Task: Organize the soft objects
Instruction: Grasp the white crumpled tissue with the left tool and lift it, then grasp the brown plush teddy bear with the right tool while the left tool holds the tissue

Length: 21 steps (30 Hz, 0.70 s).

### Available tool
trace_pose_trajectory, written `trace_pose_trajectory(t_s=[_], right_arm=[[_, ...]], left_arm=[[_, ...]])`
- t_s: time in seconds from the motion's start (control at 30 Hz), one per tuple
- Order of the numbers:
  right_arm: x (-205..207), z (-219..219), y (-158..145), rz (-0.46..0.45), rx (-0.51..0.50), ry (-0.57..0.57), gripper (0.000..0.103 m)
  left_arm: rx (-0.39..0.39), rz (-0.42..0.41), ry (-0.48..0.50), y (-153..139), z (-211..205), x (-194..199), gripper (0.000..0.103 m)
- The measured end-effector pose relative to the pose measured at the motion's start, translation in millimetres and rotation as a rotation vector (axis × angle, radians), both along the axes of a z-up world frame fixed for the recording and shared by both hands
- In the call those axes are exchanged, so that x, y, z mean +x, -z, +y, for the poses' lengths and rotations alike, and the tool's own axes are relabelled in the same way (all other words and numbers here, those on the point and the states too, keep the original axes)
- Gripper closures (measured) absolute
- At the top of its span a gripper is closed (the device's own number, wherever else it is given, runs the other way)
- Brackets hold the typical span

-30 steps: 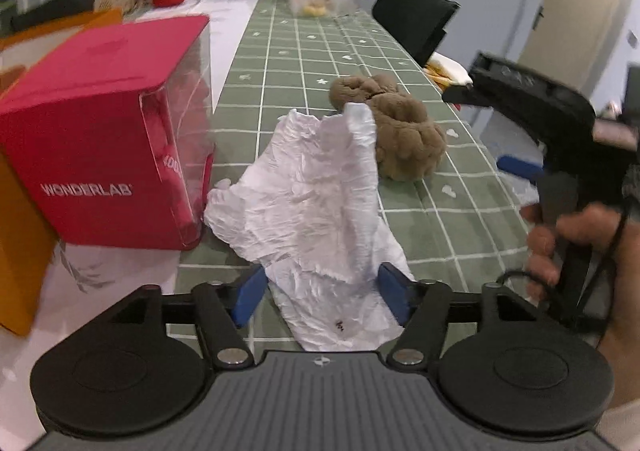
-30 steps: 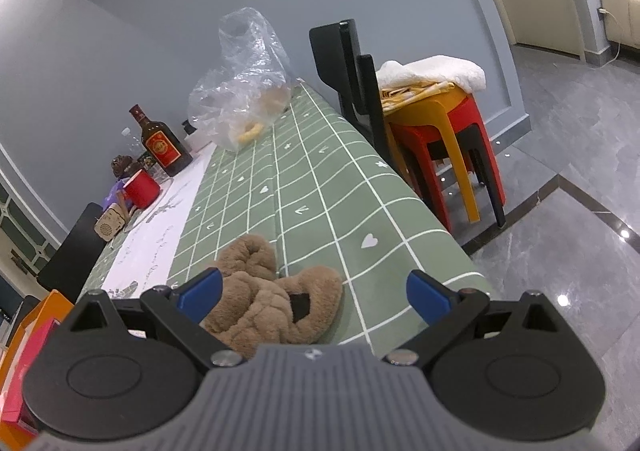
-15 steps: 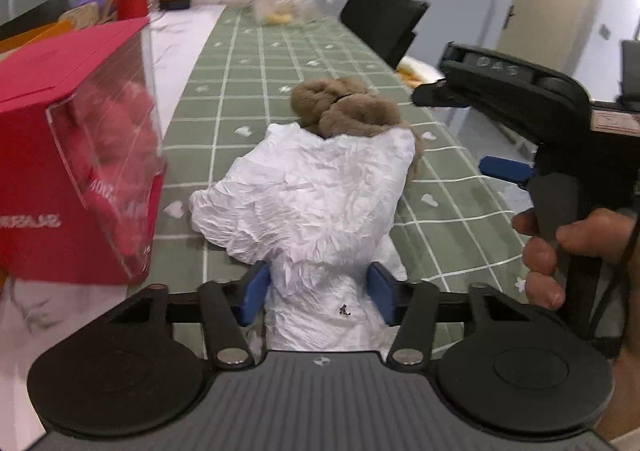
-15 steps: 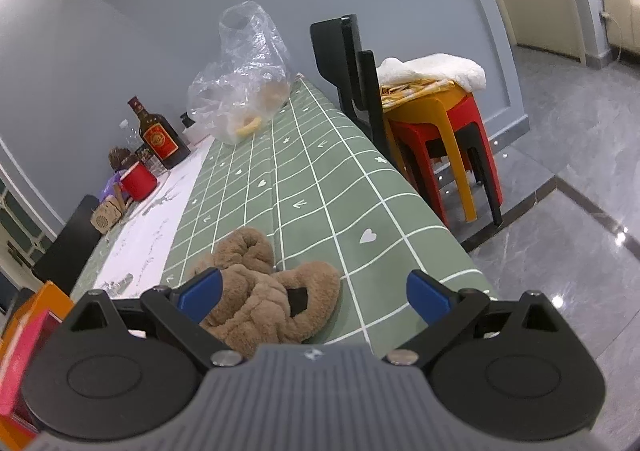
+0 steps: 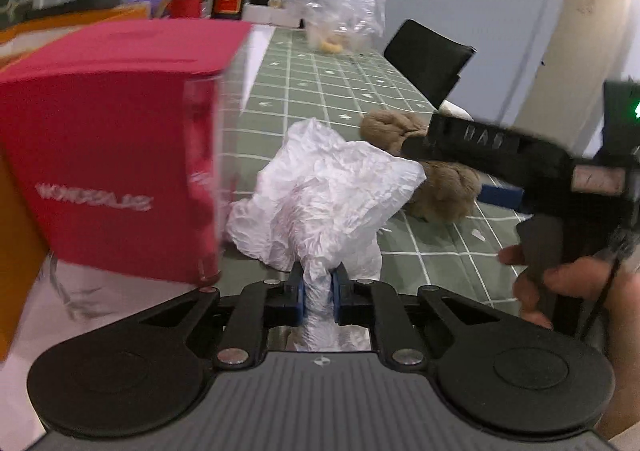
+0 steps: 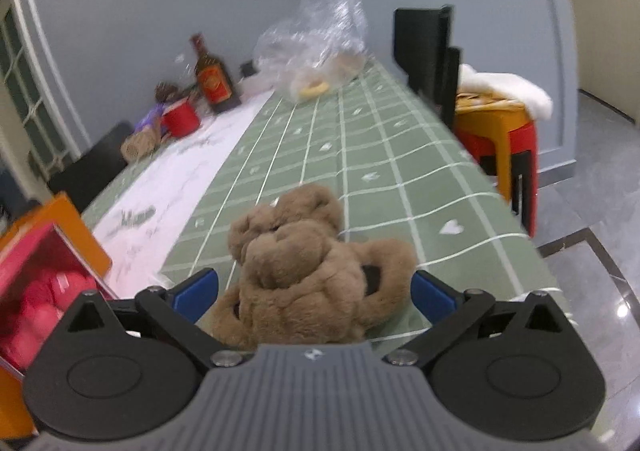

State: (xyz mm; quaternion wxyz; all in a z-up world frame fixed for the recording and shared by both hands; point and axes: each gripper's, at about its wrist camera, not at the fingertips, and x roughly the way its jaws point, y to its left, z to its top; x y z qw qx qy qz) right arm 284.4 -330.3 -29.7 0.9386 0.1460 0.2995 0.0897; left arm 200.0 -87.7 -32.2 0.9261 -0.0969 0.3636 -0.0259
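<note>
My left gripper (image 5: 318,293) is closing, pinching the near end of the white bag (image 5: 324,195) on the table (image 5: 320,91). My right gripper (image 6: 314,291) is spread around the brown plush (image 6: 312,259), not gripping. Nothing looks sorted yet.

Beside the glossy red box (image 5: 108,155) with its clear plastic side lies a crinkled white plastic bag (image 5: 324,203). Beyond it, fuzzy brown plush slippers (image 6: 312,267) rest on the matt green checked tablecloth (image 6: 360,155).
</note>
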Motion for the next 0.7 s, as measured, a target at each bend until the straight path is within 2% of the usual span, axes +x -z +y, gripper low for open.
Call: trace_pose_trajectory(t_s=[0.07, 0.17, 0.5, 0.57, 0.67, 0.7], right_arm=[[3, 9, 3, 0.011, -0.039, -0.018, 0.002], [6, 23, 9, -0.007, -0.156, -0.044, 0.002], [17, 36, 11, 0.020, -0.274, -0.019, 0.003], [15, 37, 10, 0.014, -0.293, -0.014, 0.011], [10, 35, 6, 0.006, -0.282, -0.020, 0.031], [9, 35, 5, 0.007, -0.278, -0.024, 0.041]], left_arm=[[-0.013, 0.004, -0.008, -1, 5, 2, 0.089], [-0.009, 0.002, -0.008, -1, 3, 1, 0.089], [0.003, 0.000, -0.013, 0, 3, -2, 0.088], [0.010, -0.003, -0.013, 0, 1, -2, 0.088], [0.011, -0.003, -0.014, 0, 1, -1, 0.088], [0.007, -0.001, -0.015, 0, 1, -2, 0.088]])
